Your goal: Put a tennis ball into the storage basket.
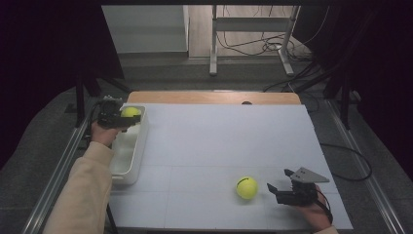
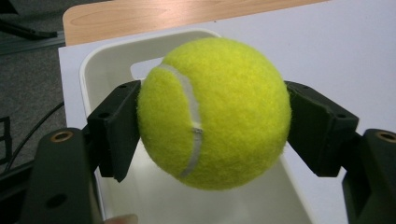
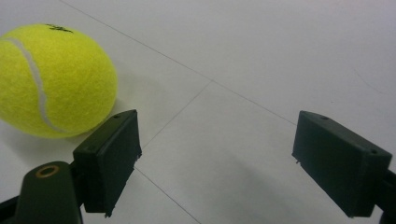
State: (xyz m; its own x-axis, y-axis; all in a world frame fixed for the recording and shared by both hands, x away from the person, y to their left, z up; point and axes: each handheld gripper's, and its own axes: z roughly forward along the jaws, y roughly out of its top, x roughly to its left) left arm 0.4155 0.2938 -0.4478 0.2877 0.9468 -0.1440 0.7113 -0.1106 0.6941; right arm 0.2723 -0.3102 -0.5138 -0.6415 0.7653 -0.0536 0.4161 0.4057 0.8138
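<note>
A yellow tennis ball hangs over the far end of a white bin at the table's left edge, with my left gripper shut on it. In the left gripper view the ball sits squeezed between both black pads, above the bin's inside. A second tennis ball rests on the white table near the front. My right gripper stands open just right of it, with nothing between its jaws. In the right gripper view that ball lies beyond the left pad, apart from it.
The white tabletop stretches between the bin and the right hand, with a wooden strip along its far edge. A metal stand and cables sit on the floor beyond the table. Rails run along both sides.
</note>
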